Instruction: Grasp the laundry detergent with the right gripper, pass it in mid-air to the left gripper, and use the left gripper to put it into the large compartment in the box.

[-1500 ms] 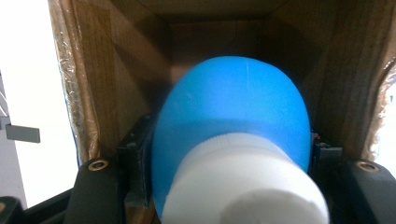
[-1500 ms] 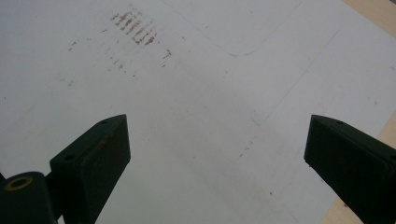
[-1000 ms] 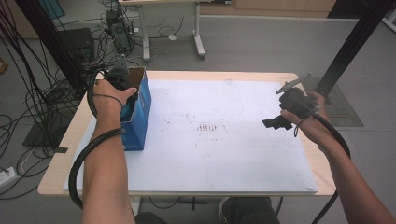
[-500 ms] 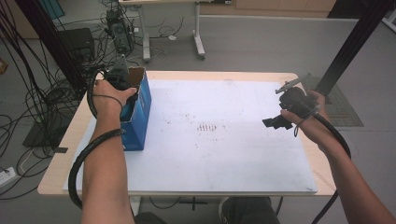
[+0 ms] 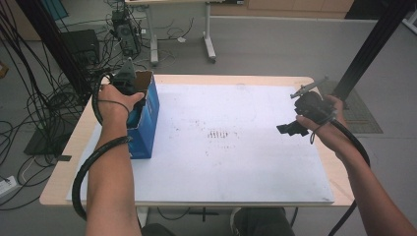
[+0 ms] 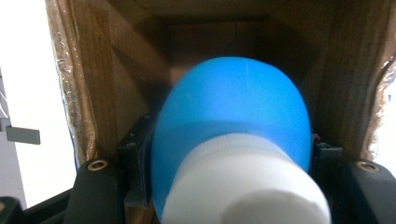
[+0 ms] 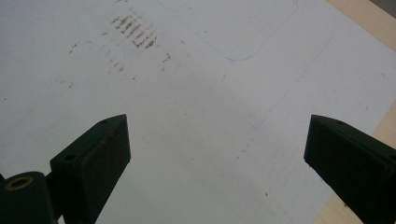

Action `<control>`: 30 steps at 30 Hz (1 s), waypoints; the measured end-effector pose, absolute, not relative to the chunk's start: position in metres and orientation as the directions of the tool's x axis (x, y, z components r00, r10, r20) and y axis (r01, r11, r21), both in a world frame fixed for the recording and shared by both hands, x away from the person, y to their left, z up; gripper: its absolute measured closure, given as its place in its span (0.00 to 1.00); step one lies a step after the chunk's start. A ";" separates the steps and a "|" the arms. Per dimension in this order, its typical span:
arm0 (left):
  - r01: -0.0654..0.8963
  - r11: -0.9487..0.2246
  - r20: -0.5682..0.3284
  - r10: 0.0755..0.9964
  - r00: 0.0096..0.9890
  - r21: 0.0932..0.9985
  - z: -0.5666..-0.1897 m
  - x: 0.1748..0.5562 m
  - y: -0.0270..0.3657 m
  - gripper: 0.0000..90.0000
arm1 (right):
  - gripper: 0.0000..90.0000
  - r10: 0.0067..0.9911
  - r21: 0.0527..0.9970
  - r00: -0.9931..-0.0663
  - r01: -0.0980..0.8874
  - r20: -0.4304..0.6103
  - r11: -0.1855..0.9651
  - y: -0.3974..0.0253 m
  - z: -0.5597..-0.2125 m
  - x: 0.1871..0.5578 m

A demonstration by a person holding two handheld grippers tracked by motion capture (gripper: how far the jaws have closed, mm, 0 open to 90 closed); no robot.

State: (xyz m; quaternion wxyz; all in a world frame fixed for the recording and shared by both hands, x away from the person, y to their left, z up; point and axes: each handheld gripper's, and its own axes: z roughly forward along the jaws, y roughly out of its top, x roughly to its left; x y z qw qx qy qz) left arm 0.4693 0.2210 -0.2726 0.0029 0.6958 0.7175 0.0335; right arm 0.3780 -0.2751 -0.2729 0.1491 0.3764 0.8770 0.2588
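A blue box [image 5: 146, 121] with an open top stands at the table's left edge. My left gripper [image 5: 127, 79] reaches down into it from above. In the left gripper view its jaws are shut on a blue bottle [image 6: 231, 116] with a white cap [image 6: 247, 186], between the box's brown cardboard walls [image 6: 116, 70]. My right gripper [image 5: 291, 129] hovers over the right side of the white mat [image 5: 221, 162]. In the right gripper view it [image 7: 217, 140] stands wide open, with nothing between the jaws.
The white mat [image 7: 196, 93] covers most of the wooden table [image 5: 64, 182] and bears faint brown marks [image 5: 216, 133] near its middle. Cables and equipment lie on the floor beyond the table's left and far sides.
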 end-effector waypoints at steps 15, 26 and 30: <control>0.998 0.026 0.045 0.999 -0.029 0.056 -0.273 0.469 0.221 0.40 | 0.08 0.738 0.567 -0.672 0.583 -0.067 0.583 -0.274 -0.272 0.378; 0.998 0.026 0.043 0.999 -0.028 0.055 -0.273 0.469 0.221 0.40 | 0.08 0.739 0.567 -0.670 0.584 -0.069 0.582 -0.277 -0.273 0.378; 0.998 0.026 0.044 0.999 -0.028 0.056 -0.273 0.469 0.220 0.40 | 0.08 0.739 0.565 -0.670 0.585 -0.068 0.582 -0.277 -0.273 0.378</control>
